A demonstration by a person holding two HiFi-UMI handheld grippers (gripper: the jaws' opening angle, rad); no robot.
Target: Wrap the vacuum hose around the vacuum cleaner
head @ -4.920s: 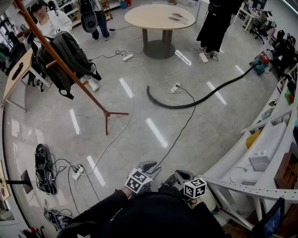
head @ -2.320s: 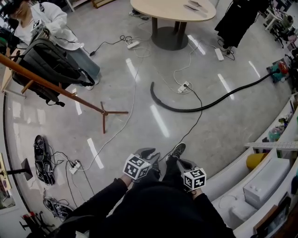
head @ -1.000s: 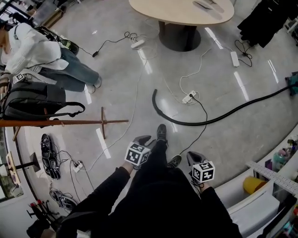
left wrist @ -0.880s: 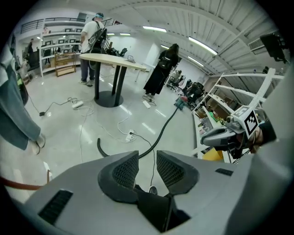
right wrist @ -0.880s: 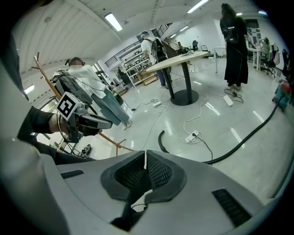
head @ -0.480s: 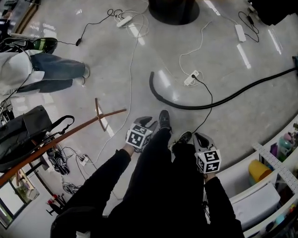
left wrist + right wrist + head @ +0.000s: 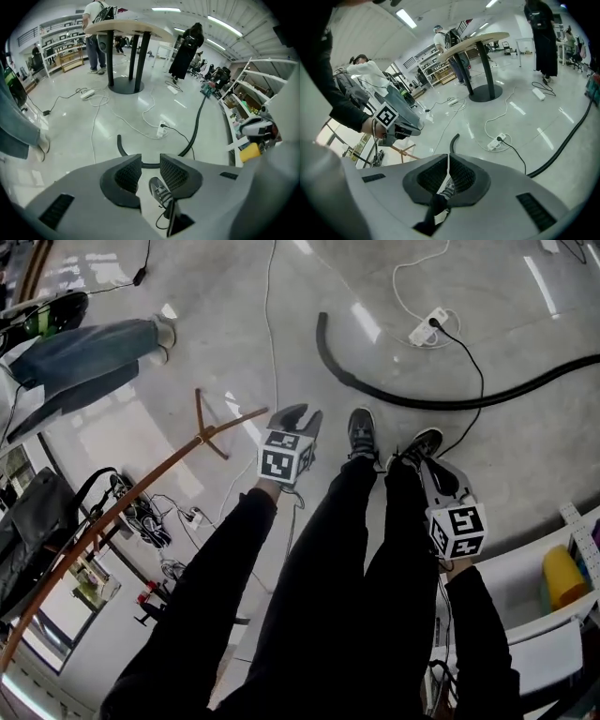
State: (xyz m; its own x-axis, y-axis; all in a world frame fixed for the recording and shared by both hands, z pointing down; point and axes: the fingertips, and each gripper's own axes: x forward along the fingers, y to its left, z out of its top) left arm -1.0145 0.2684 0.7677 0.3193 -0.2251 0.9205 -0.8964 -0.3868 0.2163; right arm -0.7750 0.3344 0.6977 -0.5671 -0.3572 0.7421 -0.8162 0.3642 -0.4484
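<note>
- Both of our tools are empty: the left hand-held gripper [image 7: 298,415] has its jaws drawn in with only a sliver of gap and nothing in it; the right hand-held gripper [image 7: 427,463] has its jaws pressed together on nothing.
- The vacuum hose [image 7: 422,405] lies on the floor ahead of both hand-held grippers, beyond our shoes, touching neither; we cannot clearly make out the vacuum cleaner.
- Jaws this tight would, we judge, only nudge the hose; they need to spread before a grab, or the hose rolls away.
- A black cable [image 7: 473,399] crosses the hose ahead of the right hand-held gripper and runs to a white power strip [image 7: 428,329] beyond it; a careless pinch could take the cable too and drag the strip.
- The coat stand [image 7: 216,427] has a foot just left of the left hand-held gripper; a swinging hose or elbow could knock it.
- A white shelf bin [image 7: 525,563] beside the right hand-held gripper holds a yellow object [image 7: 562,577] we cannot identify.
- A backpack [image 7: 37,521] hangs well to the left of the left hand-held gripper; its contents are hidden.
</note>
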